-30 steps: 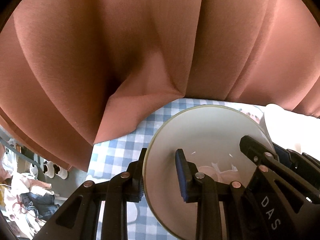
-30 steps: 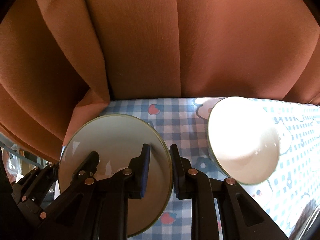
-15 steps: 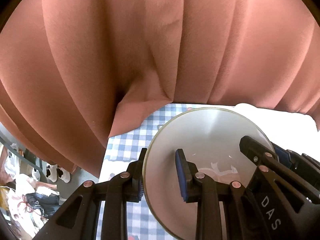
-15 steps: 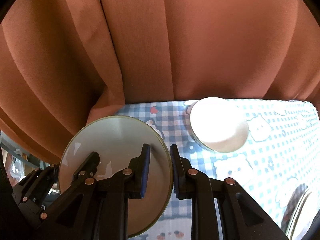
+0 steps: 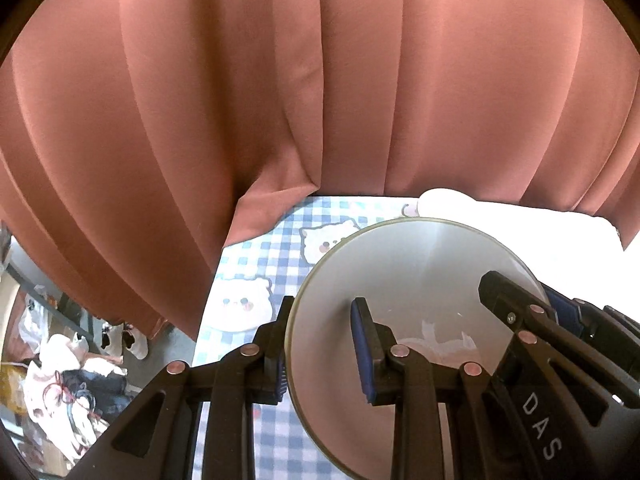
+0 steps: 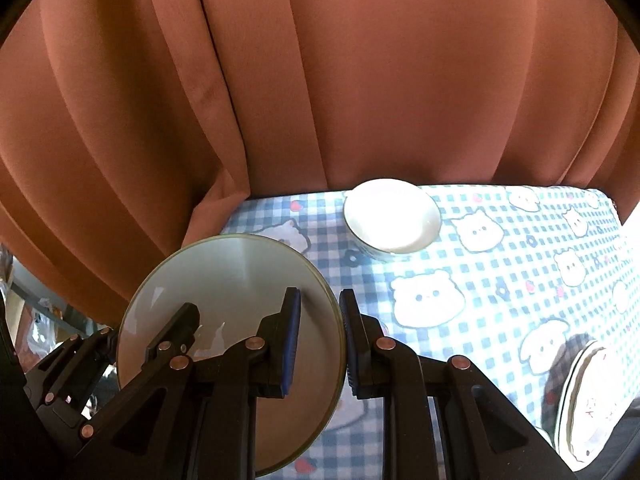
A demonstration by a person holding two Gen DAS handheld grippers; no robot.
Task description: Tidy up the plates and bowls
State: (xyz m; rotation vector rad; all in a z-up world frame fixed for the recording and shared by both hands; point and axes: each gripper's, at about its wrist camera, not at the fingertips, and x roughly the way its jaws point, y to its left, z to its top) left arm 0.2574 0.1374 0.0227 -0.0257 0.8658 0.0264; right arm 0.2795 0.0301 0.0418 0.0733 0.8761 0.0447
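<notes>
A round white plate (image 5: 416, 276) with a thin green rim is held up off the table, tilted. My left gripper (image 5: 322, 352) is shut on its left rim and my right gripper (image 6: 320, 340) is shut on its right rim; the plate also shows in the right wrist view (image 6: 228, 280). A white bowl (image 6: 392, 218) stands upright on the checked tablecloth (image 6: 500, 280) at the far side, apart from both grippers. A stack of plates (image 6: 584, 404) sits at the right edge of the right wrist view, partly cut off.
A rust-brown curtain (image 6: 360, 80) hangs right behind the table's far edge. The table's left edge (image 5: 208, 320) drops to a floor with clothes and shoes (image 5: 72, 368).
Both grippers have pulled back and up with the plate; the bowl now looks smaller and farther off, and more tablecloth shows.
</notes>
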